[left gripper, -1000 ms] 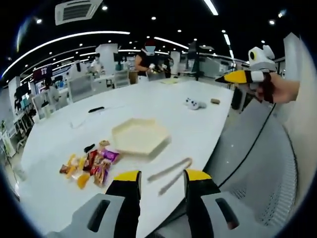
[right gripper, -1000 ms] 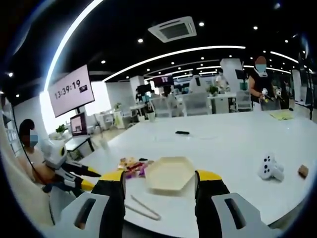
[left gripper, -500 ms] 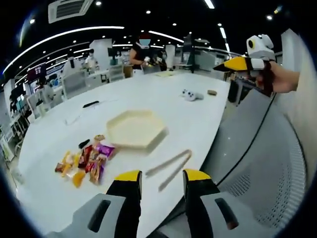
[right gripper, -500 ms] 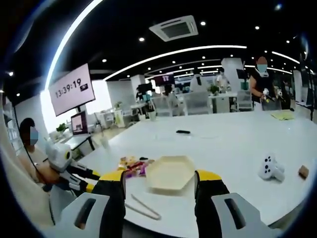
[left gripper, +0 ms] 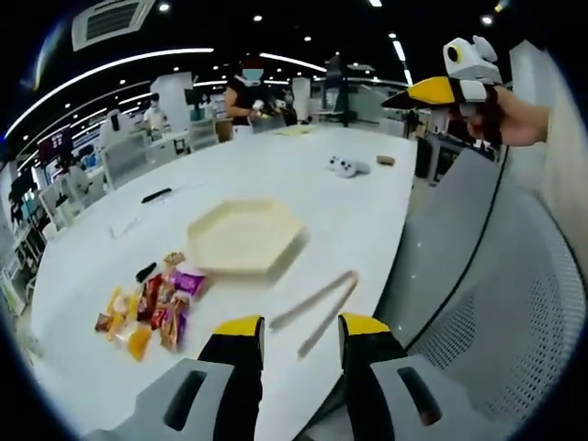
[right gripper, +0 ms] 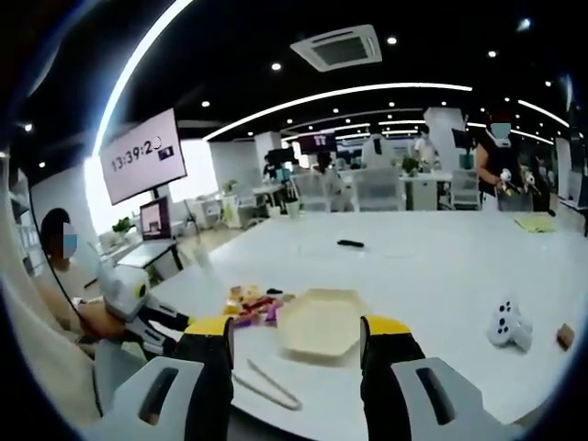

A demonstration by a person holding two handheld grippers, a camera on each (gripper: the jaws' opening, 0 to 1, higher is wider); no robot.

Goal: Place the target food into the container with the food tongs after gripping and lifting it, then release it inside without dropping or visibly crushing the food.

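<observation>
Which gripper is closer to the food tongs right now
Left. The left gripper sits just short of the food tongs; the right gripper is held high, off the table's edge.

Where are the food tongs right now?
In the left gripper view the food tongs lie on the white table near its edge, just past the left gripper, beside the hexagonal container.
</observation>
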